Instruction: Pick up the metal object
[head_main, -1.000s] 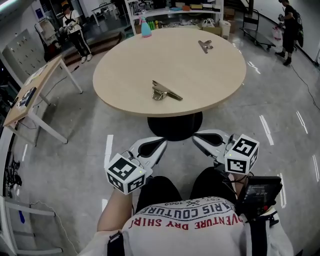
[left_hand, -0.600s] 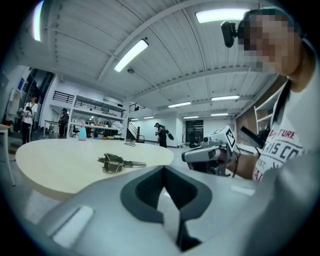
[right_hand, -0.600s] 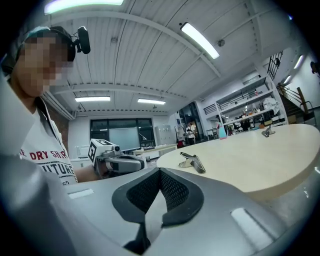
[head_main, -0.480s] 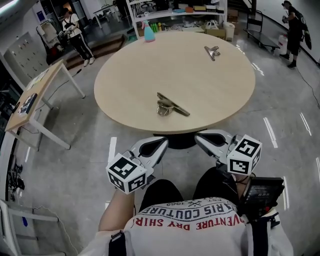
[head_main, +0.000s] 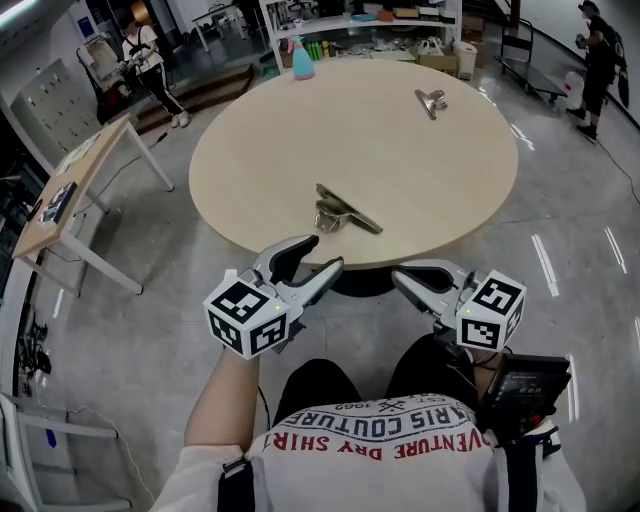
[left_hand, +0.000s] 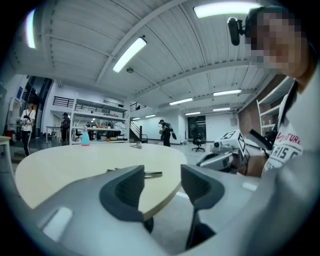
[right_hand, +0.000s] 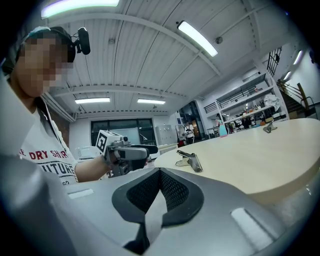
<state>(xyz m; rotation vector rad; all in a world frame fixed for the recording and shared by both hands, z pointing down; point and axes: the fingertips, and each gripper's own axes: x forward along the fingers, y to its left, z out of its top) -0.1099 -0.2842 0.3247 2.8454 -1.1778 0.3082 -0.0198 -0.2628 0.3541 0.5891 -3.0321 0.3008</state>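
A metal clip (head_main: 343, 210) lies on the round beige table (head_main: 420, 160) near its front edge; it also shows as the clip (right_hand: 190, 159) in the right gripper view and as a thin edge-on clip (left_hand: 145, 173) in the left gripper view. A second, smaller metal clip (head_main: 430, 101) lies at the table's far right. My left gripper (head_main: 312, 262) hovers just below the table's front edge, its jaws opening with nothing between them. My right gripper (head_main: 398, 276) is held low to the right, jaws shut and empty.
A blue spray bottle (head_main: 301, 62) stands at the table's far edge. A wooden side table (head_main: 70, 180) is at the left. Shelving (head_main: 370, 25) runs behind, and people stand at the far left (head_main: 148, 55) and far right (head_main: 600, 65).
My left gripper has risen and moved forward toward the table's front edge, and its jaws have parted from shut. The view has shifted closer to the table. The right gripper stays put.
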